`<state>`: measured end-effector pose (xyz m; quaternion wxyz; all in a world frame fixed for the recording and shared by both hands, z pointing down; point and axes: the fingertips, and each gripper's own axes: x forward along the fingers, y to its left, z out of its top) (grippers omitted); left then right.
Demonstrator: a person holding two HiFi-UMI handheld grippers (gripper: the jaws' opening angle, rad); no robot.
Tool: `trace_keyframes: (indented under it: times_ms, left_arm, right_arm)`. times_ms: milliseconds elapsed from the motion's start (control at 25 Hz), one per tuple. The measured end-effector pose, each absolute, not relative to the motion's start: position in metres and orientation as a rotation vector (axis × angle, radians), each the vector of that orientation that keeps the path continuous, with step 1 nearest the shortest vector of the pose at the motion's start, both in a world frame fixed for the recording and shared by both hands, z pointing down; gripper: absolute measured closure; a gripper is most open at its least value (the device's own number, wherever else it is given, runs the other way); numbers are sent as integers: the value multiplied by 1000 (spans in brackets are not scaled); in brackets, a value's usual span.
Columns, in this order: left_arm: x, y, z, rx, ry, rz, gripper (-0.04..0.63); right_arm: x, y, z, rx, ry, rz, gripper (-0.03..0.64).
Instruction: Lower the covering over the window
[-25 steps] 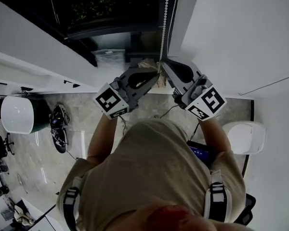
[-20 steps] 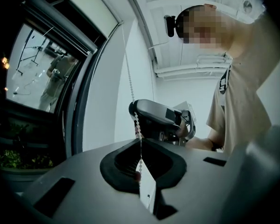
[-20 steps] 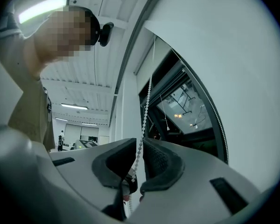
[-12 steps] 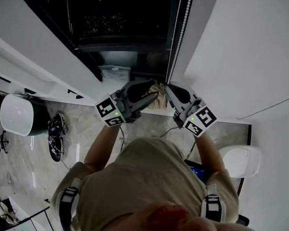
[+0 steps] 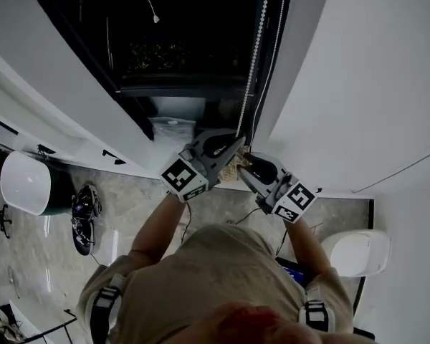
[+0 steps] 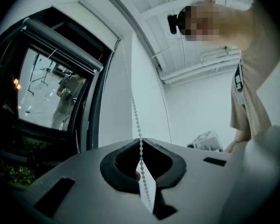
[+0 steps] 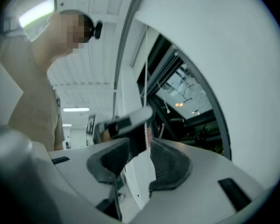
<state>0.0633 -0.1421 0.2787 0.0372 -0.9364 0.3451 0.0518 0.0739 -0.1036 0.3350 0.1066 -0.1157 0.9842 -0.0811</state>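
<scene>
A white bead chain (image 5: 255, 56) hangs beside the dark window (image 5: 179, 41), next to the white wall. My left gripper (image 5: 236, 143) is the higher one and is shut on the bead chain (image 6: 139, 134), which runs up out of its closed tips (image 6: 141, 141). The rolled-up blind (image 6: 60, 43) sits at the top of the window frame. My right gripper (image 5: 245, 162) is just below and to the right. Its jaws have just been opening and stand apart (image 7: 141, 141), with the chain (image 7: 146, 120) hanging loose between them and the pads not pressing on it.
A white wall (image 5: 358, 84) rises close on the right and a black window frame (image 5: 129, 106) on the left. Far below lie a white round seat (image 5: 25, 181), a black object (image 5: 82, 213) on the floor and another white seat (image 5: 358, 249).
The left gripper has climbed up the chain and closed on it again. The right gripper has come down below it and its jaws have opened. The camera has tilted up toward the window.
</scene>
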Motion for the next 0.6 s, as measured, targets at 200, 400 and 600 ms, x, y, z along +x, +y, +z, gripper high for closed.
trace_keyframes:
  times_ms: [200, 400, 600]
  left_arm:
    - [85, -123, 349, -3024, 971, 35, 572]
    - [98, -107, 355, -3046, 932, 74, 572]
    - [86, -96, 342, -3071, 827, 195, 567]
  right_arm:
    - [87, -122, 292, -478, 2813, -98, 486]
    - [73, -121, 278, -575, 2836, 92, 583]
    - [75, -130, 283, -629, 2841, 85, 603]
